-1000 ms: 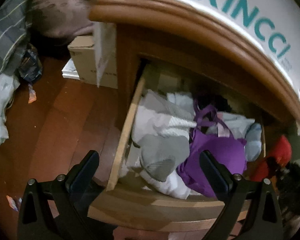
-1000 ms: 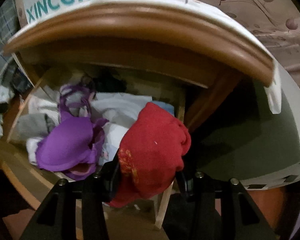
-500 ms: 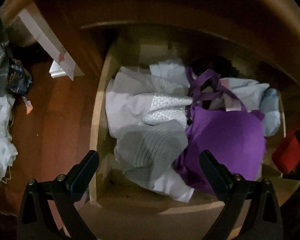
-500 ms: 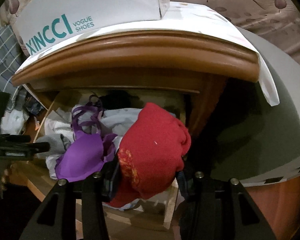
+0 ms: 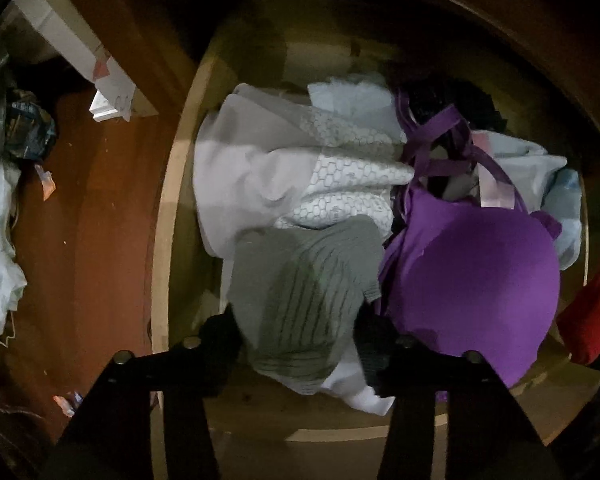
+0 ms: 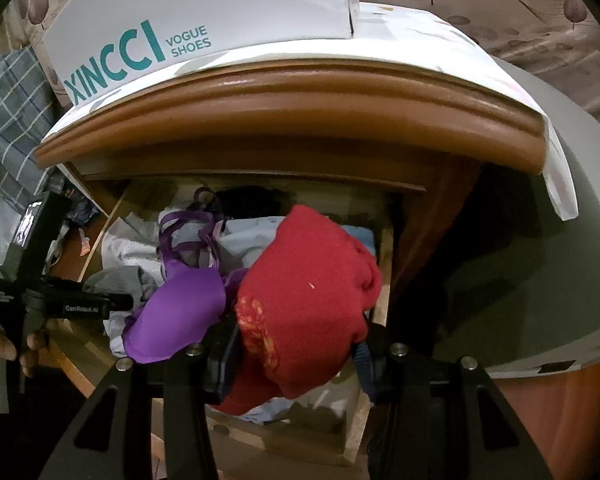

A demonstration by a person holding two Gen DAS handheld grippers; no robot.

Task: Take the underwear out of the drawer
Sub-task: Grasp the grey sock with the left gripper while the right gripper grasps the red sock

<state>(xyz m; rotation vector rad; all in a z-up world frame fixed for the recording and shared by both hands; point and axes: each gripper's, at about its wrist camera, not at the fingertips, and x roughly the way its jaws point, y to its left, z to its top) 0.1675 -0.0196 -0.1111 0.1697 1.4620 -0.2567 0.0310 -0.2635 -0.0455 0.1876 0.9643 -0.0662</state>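
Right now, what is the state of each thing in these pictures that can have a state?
Drawer: pulled open, full of clothes.
Grey garment: in the drawer, between the closing jaws of the left gripper.
Red garment: held by the right gripper, raised over the drawer.
Purple bra: lying in the drawer, not gripped.
Shoe box: closed, on top of the cabinet.

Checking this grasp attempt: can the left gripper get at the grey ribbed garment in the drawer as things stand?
Probably yes. The left gripper is closing with the grey ribbed garment between its fingers; it lies on top of the pile, nothing covering it.
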